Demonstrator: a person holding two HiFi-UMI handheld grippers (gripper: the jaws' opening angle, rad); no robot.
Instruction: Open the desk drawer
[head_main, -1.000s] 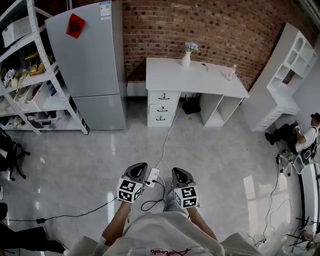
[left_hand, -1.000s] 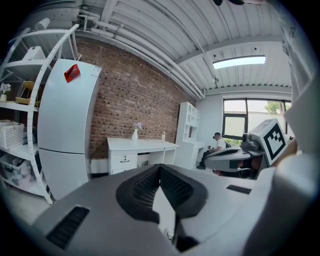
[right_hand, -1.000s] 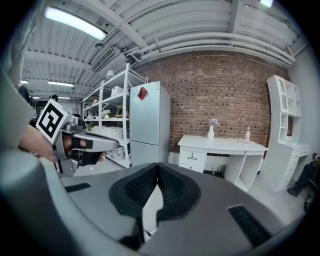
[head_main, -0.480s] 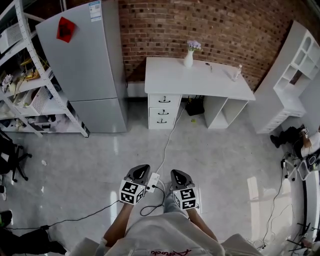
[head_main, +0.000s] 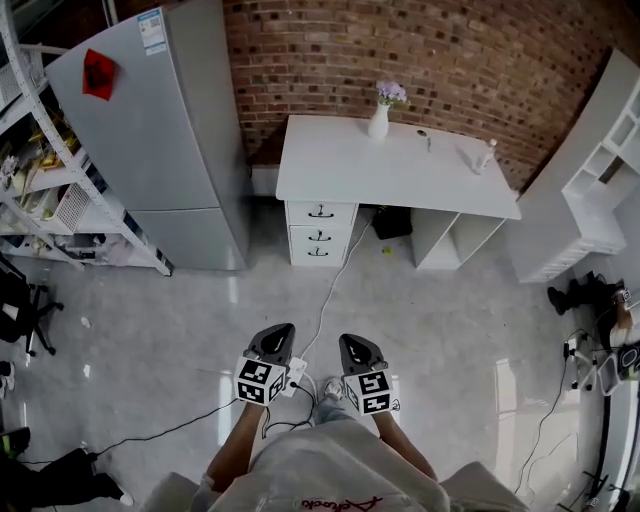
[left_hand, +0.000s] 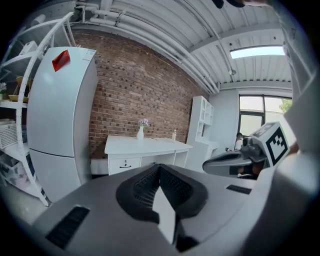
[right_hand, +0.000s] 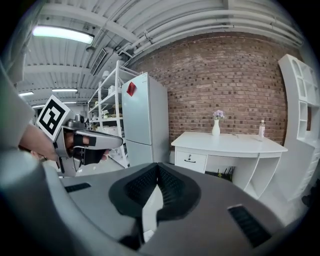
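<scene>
The white desk (head_main: 400, 165) stands against the brick wall, well ahead of me. Its stack of three drawers (head_main: 320, 230) sits under the left end, all closed, each with a dark handle. My left gripper (head_main: 281, 328) and right gripper (head_main: 352, 340) are held side by side over the floor, far short of the desk, both pointing at it. In the left gripper view the left gripper (left_hand: 160, 167) has its jaws together on nothing, with the desk (left_hand: 150, 145) beyond. The right gripper (right_hand: 158, 166) is likewise shut and empty, with the top drawer (right_hand: 191, 161) far off.
A grey fridge (head_main: 160, 140) stands left of the desk, a metal rack (head_main: 40, 170) further left, and a white bookcase (head_main: 590, 190) at the right. A cable (head_main: 330, 290) runs from the desk to a power strip (head_main: 295, 375) by my grippers. A vase (head_main: 378, 120) and bottle (head_main: 486, 155) stand on the desk.
Both grippers have moved forward together across the floor and the desk now looks nearer and larger. The jaws have stayed together and the drawers closed.
</scene>
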